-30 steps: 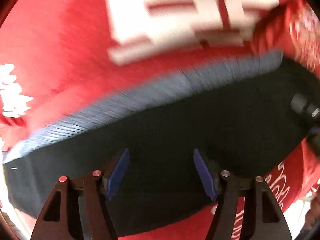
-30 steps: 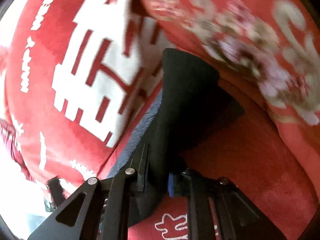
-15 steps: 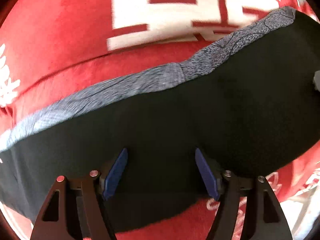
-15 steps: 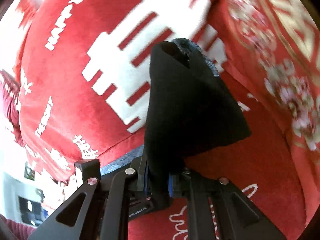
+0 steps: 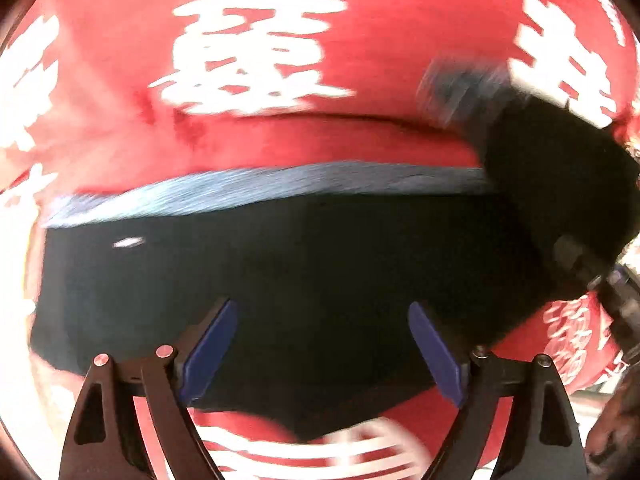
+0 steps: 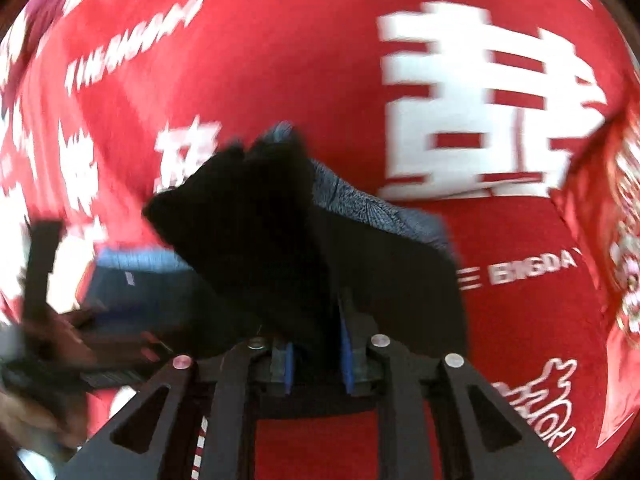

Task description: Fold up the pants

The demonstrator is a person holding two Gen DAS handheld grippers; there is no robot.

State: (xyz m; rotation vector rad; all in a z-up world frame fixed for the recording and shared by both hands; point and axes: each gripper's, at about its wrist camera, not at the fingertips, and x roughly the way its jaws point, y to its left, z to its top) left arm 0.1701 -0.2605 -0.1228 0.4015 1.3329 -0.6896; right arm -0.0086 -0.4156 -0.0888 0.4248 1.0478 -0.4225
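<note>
While our left gripper (image 5: 322,350) hangs with its blue pads (image 5: 208,350) spread wide, the pants (image 5: 280,280) lie flat on the red cover (image 5: 260,136) just ahead of and between those fingers, black cloth filling the gap and a grey-blue band (image 5: 280,184) marking the edge beyond the tips. We judge the wide stance is there to let the left side wait over the flat part — ready to pin or take an edge — without dragging the cloth; we cannot tell whether the pads touch it.

To the right of the left fingers a dark lifted fold rises toward the right gripper (image 6: 316,344). In its own view the narrow-set pads (image 6: 346,344) are clamped on a bunch of black cloth, which stands up from between the fingers and peaks past their tips, its grey-blue inner face (image 6: 360,204) showing to the right. We hold it pinched like this, we think, so that this end can be carried over the flat part — a fold half made, not yet laid down. Both views are smeared, so finer creases are beyond us.
</note>
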